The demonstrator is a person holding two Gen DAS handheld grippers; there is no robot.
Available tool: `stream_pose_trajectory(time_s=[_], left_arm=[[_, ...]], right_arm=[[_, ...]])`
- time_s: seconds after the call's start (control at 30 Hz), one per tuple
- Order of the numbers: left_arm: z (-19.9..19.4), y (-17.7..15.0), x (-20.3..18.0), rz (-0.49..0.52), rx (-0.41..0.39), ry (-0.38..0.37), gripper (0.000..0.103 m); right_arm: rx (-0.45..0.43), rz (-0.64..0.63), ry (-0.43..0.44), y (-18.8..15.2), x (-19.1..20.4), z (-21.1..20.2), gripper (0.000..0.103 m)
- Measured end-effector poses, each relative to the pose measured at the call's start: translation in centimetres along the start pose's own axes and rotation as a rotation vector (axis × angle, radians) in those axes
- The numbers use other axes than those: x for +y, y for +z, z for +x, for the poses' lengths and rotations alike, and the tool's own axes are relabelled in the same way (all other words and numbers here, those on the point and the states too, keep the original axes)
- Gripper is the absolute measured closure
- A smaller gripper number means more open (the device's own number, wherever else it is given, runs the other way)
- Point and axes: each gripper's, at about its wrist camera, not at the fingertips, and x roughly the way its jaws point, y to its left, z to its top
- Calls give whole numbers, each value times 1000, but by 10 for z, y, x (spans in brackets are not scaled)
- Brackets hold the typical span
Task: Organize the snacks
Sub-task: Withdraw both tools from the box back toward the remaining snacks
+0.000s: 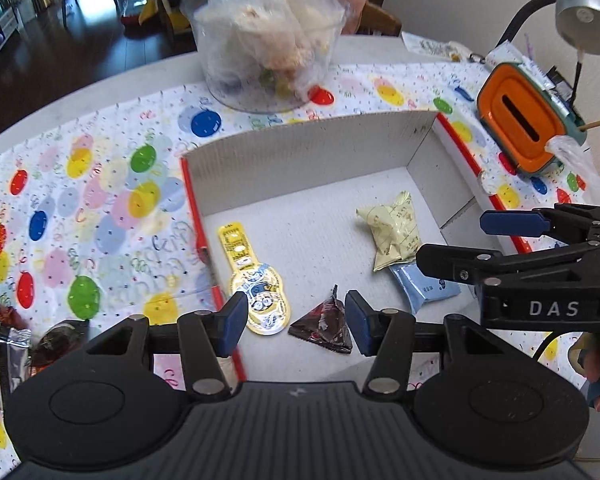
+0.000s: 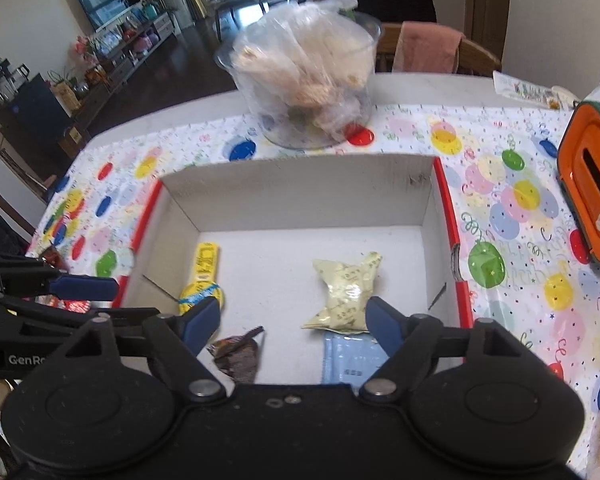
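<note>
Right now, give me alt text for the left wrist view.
Open left gripper over a white box holding four snacks: yellow pack, dark pack, cream pack, blue pack. Right gripper enters from the right.

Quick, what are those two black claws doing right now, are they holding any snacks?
Left gripper: open, holding nothing, above the white cardboard box.
Right gripper: open, holding nothing.
</note>
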Motion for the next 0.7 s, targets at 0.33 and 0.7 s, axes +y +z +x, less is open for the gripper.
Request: stream_pose_trajectory(time_s=[0.33, 0.7], left_arm=[[-47, -27, 28, -22, -134, 12, 39], [-95, -68, 78, -35, -283, 56, 36]], right_arm=[[-92, -67, 28, -9, 51, -31, 14], [-147, -117, 93, -25, 117, -44, 3]])
